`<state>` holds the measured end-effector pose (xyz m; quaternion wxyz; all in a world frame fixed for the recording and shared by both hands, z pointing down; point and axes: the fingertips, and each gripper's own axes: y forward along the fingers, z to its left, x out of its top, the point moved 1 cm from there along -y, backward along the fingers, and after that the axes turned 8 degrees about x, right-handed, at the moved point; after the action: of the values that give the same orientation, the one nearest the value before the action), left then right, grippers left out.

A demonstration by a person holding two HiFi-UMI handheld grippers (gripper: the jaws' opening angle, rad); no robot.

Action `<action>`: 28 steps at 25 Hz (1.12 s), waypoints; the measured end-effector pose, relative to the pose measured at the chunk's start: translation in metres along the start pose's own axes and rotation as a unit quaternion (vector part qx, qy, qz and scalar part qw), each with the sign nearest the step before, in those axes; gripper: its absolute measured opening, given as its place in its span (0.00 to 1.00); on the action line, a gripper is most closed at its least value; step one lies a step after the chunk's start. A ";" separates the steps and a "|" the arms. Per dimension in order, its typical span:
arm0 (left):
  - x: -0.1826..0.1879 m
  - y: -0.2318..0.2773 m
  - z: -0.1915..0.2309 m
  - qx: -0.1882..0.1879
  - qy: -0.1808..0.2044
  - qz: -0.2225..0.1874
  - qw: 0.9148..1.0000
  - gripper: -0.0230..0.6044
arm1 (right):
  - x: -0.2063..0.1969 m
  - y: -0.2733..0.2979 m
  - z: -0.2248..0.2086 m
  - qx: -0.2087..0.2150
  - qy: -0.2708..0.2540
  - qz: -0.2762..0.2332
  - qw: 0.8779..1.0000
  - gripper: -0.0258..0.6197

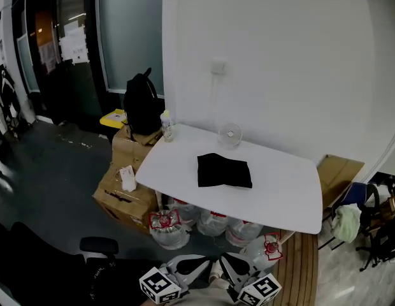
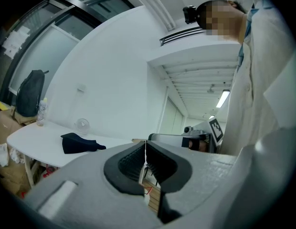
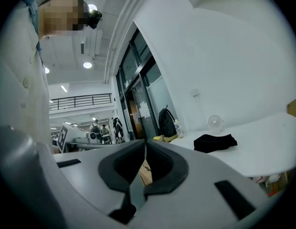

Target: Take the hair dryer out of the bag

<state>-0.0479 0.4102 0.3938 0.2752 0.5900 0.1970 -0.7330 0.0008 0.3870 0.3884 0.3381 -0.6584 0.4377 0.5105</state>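
Head view, with both gripper views. A white table [image 1: 283,187] stands against a white wall. A black bag [image 1: 224,171] lies flat near the middle of the tabletop, well apart from both grippers; the hair dryer itself cannot be seen in any view. Behind the bag, at the wall edge of the table, stands a small clear fan [image 1: 229,134], and at the table's far left corner a bottle [image 1: 166,127]. A black backpack [image 1: 143,107] rests on stacked cardboard boxes [image 1: 124,193] just beside that corner. Water jugs [image 1: 185,225] sit on the floor under the table.

The left gripper [image 1: 201,268] and the right gripper [image 1: 230,268] are held low at the bottom edge of the head view, side by side and short of the table. In its own view, the left gripper [image 2: 145,149] has its jaws pressed together with nothing between them. The right gripper [image 3: 145,147] likewise has its jaws closed and empty.
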 end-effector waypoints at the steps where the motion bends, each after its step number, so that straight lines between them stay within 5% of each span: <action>1: 0.003 0.012 0.009 0.001 0.000 0.001 1.000 0.06 | 0.005 0.007 -0.012 0.003 -0.005 0.002 1.000 0.07; 17: 0.056 0.196 0.131 0.044 -0.013 -0.001 0.999 0.06 | 0.074 0.080 -0.205 0.070 -0.021 0.048 0.996 0.07; 28: 0.038 0.244 0.213 0.069 -0.016 0.028 0.997 0.06 | 0.050 0.108 -0.295 0.053 -0.026 0.100 0.993 0.07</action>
<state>-0.0593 0.0851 0.4140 0.2574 0.6008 0.1247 -0.7465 0.0169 0.0702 0.4143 0.3314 -0.5789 0.5187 0.5348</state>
